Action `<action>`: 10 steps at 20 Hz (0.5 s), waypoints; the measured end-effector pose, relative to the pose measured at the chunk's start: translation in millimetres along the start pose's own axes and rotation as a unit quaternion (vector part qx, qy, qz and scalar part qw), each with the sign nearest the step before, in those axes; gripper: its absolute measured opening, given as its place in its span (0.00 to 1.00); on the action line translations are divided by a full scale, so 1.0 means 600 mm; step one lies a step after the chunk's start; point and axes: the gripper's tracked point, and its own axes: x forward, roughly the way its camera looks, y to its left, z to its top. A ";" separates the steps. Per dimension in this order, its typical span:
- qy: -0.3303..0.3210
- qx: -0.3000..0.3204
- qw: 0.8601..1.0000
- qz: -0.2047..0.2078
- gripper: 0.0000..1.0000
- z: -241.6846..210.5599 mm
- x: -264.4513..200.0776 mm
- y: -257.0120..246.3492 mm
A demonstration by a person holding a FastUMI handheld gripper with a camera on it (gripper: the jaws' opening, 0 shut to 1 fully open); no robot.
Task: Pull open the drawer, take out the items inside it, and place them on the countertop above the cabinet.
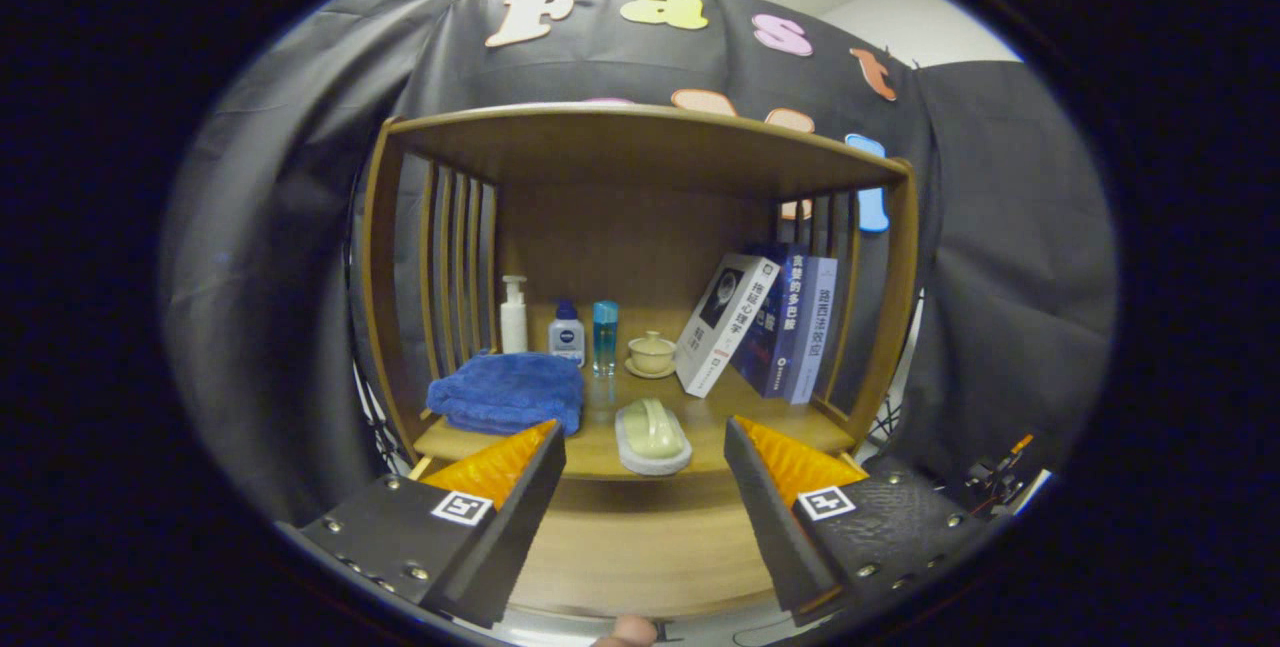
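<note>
From where the gripper [645, 447] is held, everything on the cabinet's surface [700, 422] looks arranged to stay out of the way. The small bottles stand in a row against the back panel: a white pump bottle [513, 314], a squat blue-capped bottle [566, 332] and a slim blue one [604, 337], with a lidded cup on a saucer [651, 354] next to them. The books [765, 322] lean against the right-hand slats, which is what keeps them from toppling. A folded blue towel [508, 392] sits by the left slats. A pale green soap in its white dish [652, 435] lies at the front edge, just ahead of the jaws and between them, perhaps already lifted out of the drawer.

The jaws stand wide apart, holding nothing. The gripper is held level, pointing straight at the cabinet and a little below its surface, so the wooden front panel [640, 547] under the edge sits between the fingers. I take that panel for the drawer front, seemingly shut, though I can see no handle. A fingertip [628, 631] of the person shows beneath the gripper.
</note>
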 end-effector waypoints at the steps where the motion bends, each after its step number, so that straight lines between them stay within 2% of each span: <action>1: 0.001 -0.004 1.000 -0.004 0.95 -0.011 -0.013 -0.006; 3: 0.003 -0.011 1.000 -0.010 0.95 -0.033 -0.034 -0.018; 6: -0.009 -0.007 1.000 0.004 0.96 -0.052 -0.057 -0.012; 10: -0.030 0.022 0.999 0.003 0.95 -0.062 -0.083 -0.015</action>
